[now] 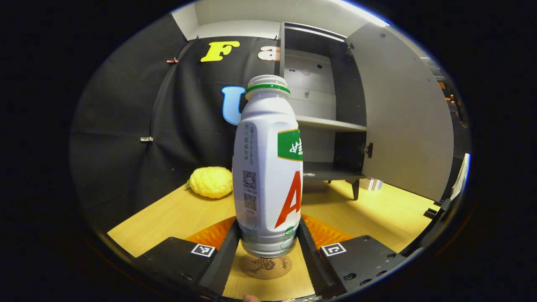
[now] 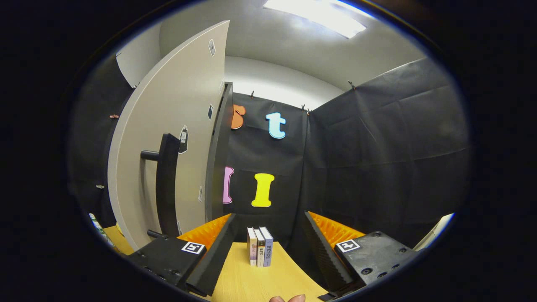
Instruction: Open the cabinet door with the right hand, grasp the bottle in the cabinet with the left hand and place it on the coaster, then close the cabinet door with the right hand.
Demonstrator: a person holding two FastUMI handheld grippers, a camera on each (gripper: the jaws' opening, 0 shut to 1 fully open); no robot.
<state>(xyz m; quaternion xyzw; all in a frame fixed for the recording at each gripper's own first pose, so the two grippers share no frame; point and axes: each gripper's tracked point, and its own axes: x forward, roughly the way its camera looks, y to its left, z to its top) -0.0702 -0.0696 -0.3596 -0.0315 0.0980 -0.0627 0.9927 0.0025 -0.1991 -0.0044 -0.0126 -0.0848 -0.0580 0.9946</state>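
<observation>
A white bottle (image 1: pixel 268 167) with a green neck ring and no cap stands upright between the fingers of my left gripper (image 1: pixel 268 228), which is shut on its lower body. Its base is right over a round cork coaster (image 1: pixel 268 268) on the wooden table; I cannot tell whether it touches. Behind it the cabinet (image 1: pixel 319 121) stands open with bare shelves, its door (image 1: pixel 402 117) swung out to the right. In the right gripper view my right gripper (image 2: pixel 268 220) is open and holds nothing. The door (image 2: pixel 176 126) and its black bar handle (image 2: pixel 167 184) are just to its left.
A bumpy yellow fruit (image 1: pixel 209 182) lies on the table (image 1: pixel 168 218) left of the bottle, near the black cloth wall. Three small books (image 2: pixel 260 246) stand upright on the table straight ahead of the right gripper, against the booth corner.
</observation>
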